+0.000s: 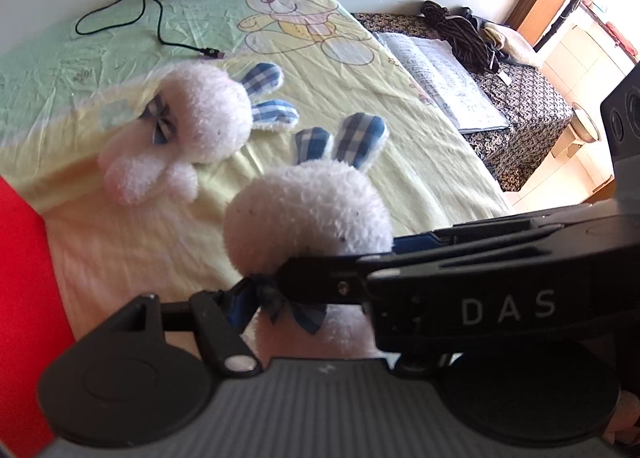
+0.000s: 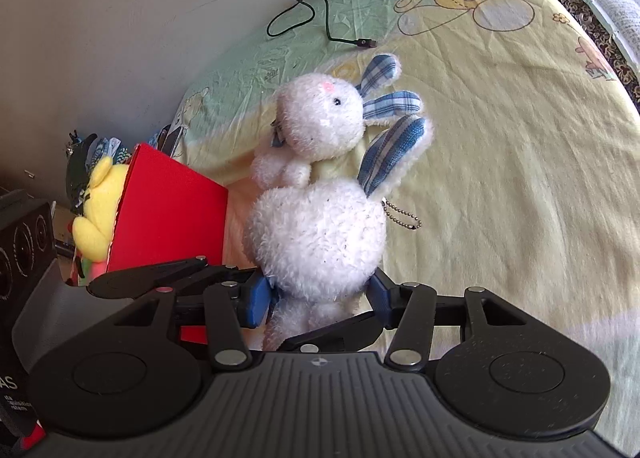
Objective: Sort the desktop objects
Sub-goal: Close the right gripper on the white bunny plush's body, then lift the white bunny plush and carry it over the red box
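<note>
We are clamping the near rabbit [image 2: 316,242] in the right gripper [image 2: 320,296], left gripper [image 1: 256,294] unclear, and next carrying it toward the red box [image 2: 172,210] at nine o'clock.

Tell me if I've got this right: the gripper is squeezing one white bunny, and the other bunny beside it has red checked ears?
Nearly. The right gripper does squeeze the near bunny, but the other bunny has blue checked ears, as the right wrist view shows.

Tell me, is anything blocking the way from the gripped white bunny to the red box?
Nothing visible lies between them: the held bunny, clamped by the right gripper, sits right beside the red box. The second bunny lies farther back; a yellow plush shows at the box's opening.
</note>
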`<action>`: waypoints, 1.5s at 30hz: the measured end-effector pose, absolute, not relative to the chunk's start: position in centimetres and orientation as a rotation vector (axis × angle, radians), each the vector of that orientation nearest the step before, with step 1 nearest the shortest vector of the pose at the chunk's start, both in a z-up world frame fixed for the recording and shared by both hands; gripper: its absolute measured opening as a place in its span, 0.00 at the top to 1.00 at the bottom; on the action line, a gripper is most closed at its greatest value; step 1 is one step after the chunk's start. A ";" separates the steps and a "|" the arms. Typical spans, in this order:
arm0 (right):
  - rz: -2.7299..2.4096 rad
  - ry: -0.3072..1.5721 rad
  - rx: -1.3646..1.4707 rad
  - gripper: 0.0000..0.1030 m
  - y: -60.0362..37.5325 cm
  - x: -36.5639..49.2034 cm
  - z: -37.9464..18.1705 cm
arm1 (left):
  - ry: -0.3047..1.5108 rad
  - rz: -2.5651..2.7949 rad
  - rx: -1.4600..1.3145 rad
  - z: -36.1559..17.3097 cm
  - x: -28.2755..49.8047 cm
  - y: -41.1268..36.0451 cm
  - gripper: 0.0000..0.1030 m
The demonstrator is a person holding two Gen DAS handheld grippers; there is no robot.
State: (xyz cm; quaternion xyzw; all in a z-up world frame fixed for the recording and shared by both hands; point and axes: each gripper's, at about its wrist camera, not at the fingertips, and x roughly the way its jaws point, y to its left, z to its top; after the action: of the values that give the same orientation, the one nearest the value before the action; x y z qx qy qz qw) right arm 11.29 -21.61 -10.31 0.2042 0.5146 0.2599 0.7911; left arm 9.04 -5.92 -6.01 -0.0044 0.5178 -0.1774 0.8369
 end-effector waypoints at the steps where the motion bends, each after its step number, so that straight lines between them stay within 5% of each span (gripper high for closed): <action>1: 0.559 1.100 0.426 0.48 -21.4 10.9 -10.0 | 1.089 -0.377 0.001 -5.8 8.5 -5.9 0.32; 18: 0.609 1.106 0.301 0.48 -15.5 3.2 -7.2 | 1.059 -0.417 0.066 -3.9 -0.2 -1.5 0.32; 45: 0.787 1.216 0.199 0.48 3.1 -6.1 -5.5 | 1.113 -0.432 0.081 -2.2 -13.2 17.4 0.32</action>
State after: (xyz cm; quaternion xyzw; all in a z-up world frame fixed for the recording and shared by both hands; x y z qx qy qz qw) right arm -6.08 3.10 -5.48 0.0909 0.5554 0.3593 0.7444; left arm -13.19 17.44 -2.18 0.0380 0.5237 -0.2035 0.8264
